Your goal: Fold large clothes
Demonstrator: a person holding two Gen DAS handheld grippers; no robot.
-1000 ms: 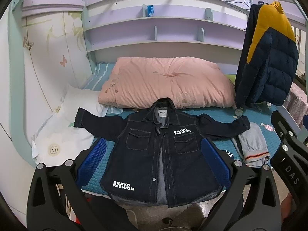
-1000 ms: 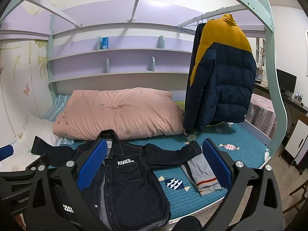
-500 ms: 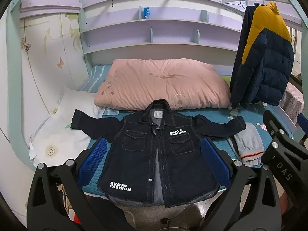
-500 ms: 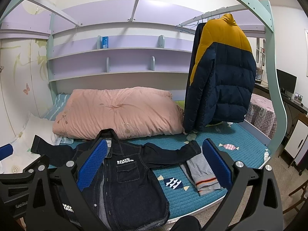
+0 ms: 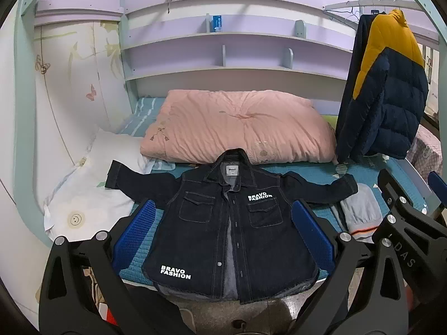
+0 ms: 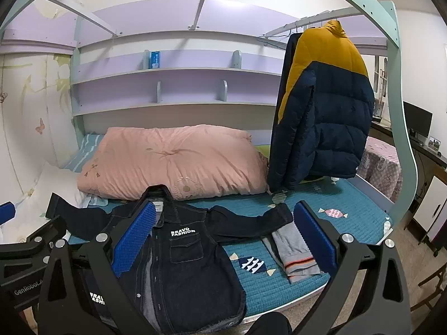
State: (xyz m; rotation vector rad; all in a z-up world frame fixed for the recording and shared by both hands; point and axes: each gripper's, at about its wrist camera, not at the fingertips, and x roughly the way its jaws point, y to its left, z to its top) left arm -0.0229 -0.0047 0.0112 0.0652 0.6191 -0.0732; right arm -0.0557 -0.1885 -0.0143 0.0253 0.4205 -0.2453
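- The left gripper hangs in the air at the near edge of the bed, its blue-padded fingers spread wide apart with nothing between them
- The right gripper is alongside it, jaws likewise wide apart and holding nothing; its black frame shows at the right edge of the left wrist view
- The dark denim jacket lies flat and face up on the teal bedspread, front unbuttoned, collar toward the wall, hem at the near bed edge and slightly over it
- White "BRAVO FASHION" lettering shows on one chest pocket and near the hem on the other side
- Both sleeves are stretched straight out sideways; one cuff rests on the white pillow, the other reaches toward the folded grey garment
- The grey garment, with an orange and dark stripe at its end, lies just beside the jacket on the bedspread
- Behind the jacket's collar sits a folded pink quilt, its front edge just beyond the collar
- A navy and mustard puffer coat hangs from a rail at the far end of the bed, its lower edge near the mattress
- Pale purple shelves run along the back wall, with a small blue box standing on the upper one
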